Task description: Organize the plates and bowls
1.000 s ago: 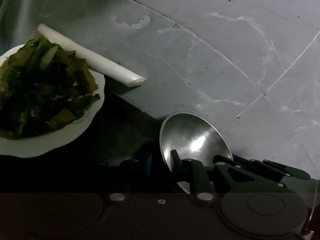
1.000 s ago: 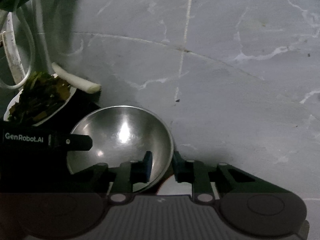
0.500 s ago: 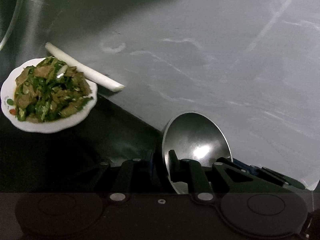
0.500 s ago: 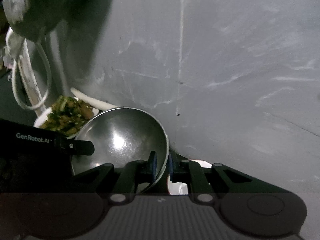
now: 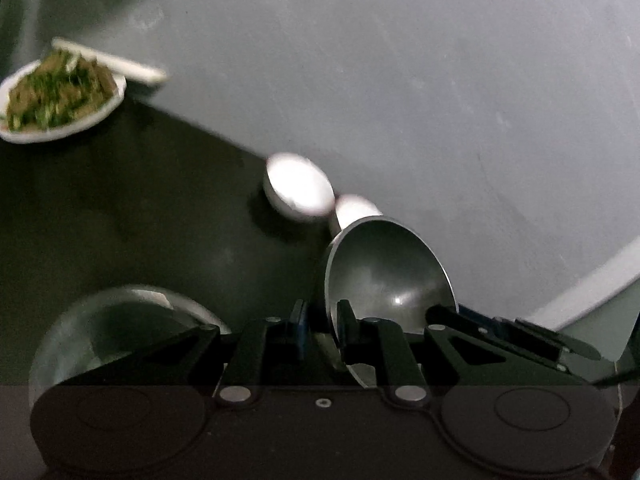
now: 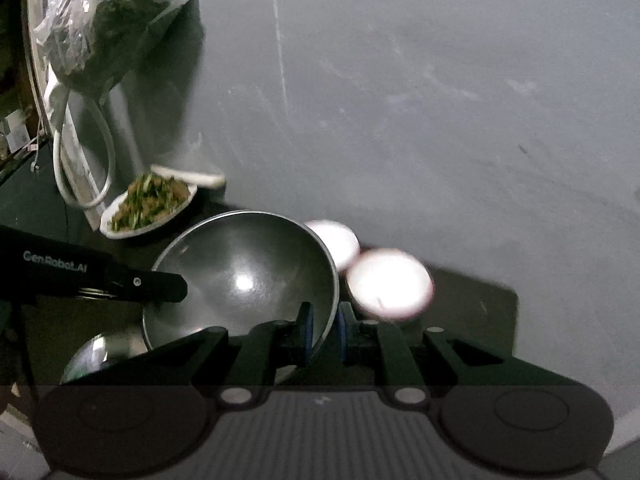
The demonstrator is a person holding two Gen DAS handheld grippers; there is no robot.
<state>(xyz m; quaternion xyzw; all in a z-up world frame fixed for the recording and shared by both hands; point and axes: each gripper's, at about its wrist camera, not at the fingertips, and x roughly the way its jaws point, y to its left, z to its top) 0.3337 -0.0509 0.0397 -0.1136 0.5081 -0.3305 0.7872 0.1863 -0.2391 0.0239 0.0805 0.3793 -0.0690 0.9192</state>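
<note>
A steel bowl (image 6: 244, 276) is clamped at its rim by both tongs. The right gripper (image 6: 322, 330) is closed on the near right rim, one pad inside and one outside. The left gripper (image 5: 320, 328) is closed on the opposite rim, and the bowl (image 5: 384, 276) is seen tilted from that side. The bowl is held above a dark table (image 5: 120, 208). A second steel bowl (image 5: 116, 320) is seen lower left on the table. Two white bowls (image 6: 390, 282) are set just beside each other behind the held bowl. A plate of greens (image 6: 150, 204) is placed further back, with a white stick (image 6: 188, 175) at its far edge. Frames are blurred.
</note>
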